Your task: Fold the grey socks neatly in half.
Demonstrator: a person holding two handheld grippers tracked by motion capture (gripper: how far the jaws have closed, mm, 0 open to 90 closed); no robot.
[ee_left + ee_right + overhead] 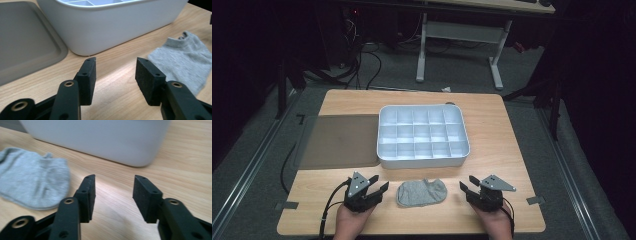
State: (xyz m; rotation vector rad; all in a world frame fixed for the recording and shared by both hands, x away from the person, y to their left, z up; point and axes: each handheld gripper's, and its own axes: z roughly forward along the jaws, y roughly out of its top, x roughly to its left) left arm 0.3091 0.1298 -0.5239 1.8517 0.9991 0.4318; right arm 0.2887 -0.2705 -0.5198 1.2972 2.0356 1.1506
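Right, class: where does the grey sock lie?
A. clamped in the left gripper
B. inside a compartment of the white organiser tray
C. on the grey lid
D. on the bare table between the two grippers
D: the grey sock lies flat on the wooden table, between the open left gripper and right gripper, in front of the white organiser tray.

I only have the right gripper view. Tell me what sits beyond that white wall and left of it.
Observer: The wall belongs to a white organizer box divided into many small compartments, all empty.
Operator: Report what is left of the box.
Observer: A flat grey lid lies on the table beside the box.
Operator: Now give me the other gripper.
Observer: The left gripper is open, held on the far side of the grey sock from your right gripper.
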